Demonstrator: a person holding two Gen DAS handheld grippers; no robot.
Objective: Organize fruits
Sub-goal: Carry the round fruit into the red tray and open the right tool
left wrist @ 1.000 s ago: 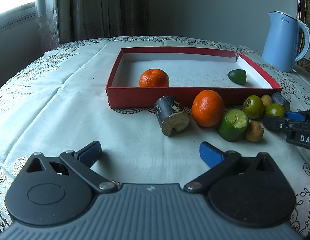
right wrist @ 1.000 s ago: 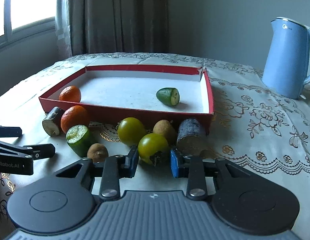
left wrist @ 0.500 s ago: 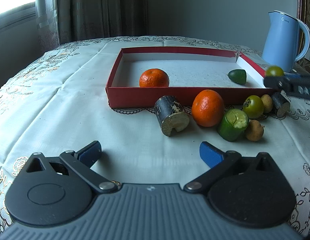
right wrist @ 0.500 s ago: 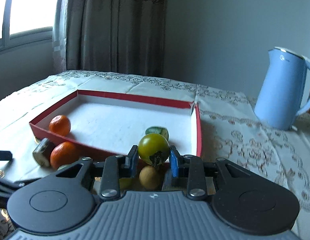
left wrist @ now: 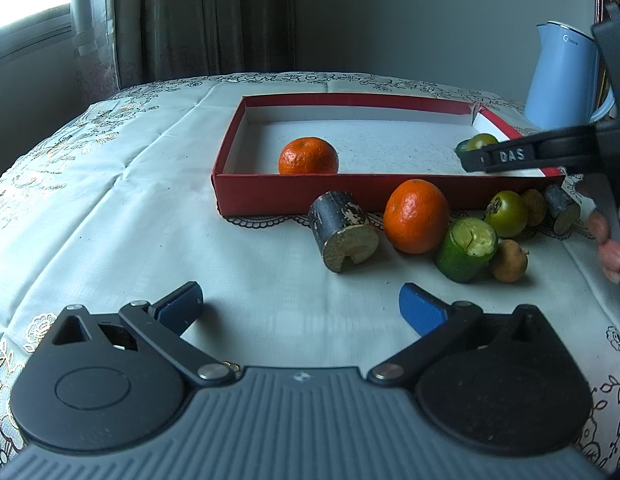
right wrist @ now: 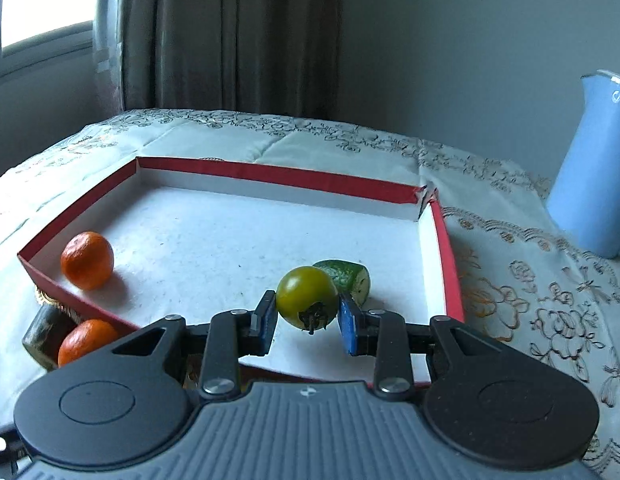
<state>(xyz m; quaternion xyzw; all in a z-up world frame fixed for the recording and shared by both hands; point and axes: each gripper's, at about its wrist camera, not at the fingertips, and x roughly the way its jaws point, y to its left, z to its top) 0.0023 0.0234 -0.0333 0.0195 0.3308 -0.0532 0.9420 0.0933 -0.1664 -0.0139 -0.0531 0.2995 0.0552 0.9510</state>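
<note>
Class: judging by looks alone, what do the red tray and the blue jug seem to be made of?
Red tray: probably cardboard, matte; thin walls, white inside, one corner split open.
Blue jug: smooth, faintly glossy coating over plastic or metal; the look cannot settle which.

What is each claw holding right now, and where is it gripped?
The right claw grips a green tomato by its sides, stem toward the camera. The left claw holds nothing.

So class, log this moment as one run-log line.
right gripper: shut on green tomato, above red box | left gripper: open, holding nothing | in box: orange, green half-fruit
</note>
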